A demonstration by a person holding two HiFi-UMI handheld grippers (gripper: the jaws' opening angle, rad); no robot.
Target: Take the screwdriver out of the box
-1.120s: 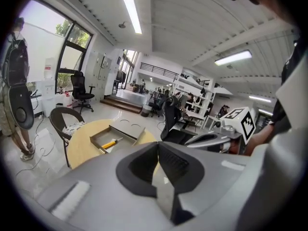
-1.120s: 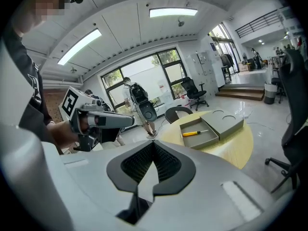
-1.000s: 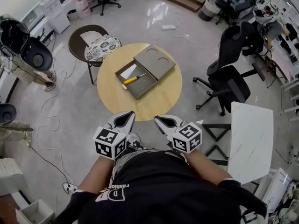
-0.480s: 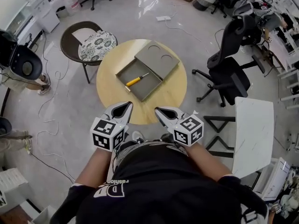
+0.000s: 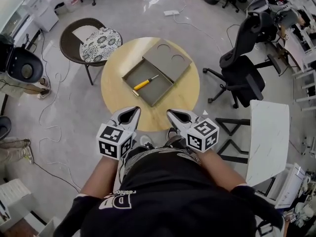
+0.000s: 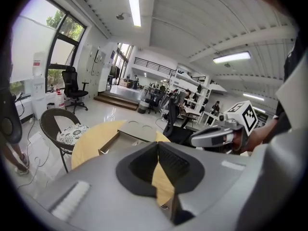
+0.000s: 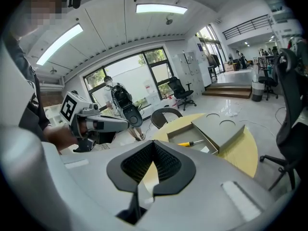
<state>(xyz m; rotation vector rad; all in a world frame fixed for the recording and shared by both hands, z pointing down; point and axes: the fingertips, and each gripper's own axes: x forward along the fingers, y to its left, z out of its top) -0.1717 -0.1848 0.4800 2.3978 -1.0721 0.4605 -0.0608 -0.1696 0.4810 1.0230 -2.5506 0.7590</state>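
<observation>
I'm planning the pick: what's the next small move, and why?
Probably reach the left gripper forward toward the screwdriver, opening its fingers on the way. The screwdriver lies in the open box, yellow handle toward that side, while this and the right gripper hang shut and empty at the near edge of the table.

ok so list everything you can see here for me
round table: one, light wood, middle of the floor
box: one, grey, open, on the table
lid: one, grey, two round recesses, against the box's far side
screwdriver: one, yellow handle, lying inside the box
cushioned chair: one, dark frame, patterned cushion, left of the table
office chair: one, black, right of the table
side table: one, white, near right
left tool: one, grey, shut, empty, by the table's near edge
right tool: one, grey, shut, empty, beside it
</observation>
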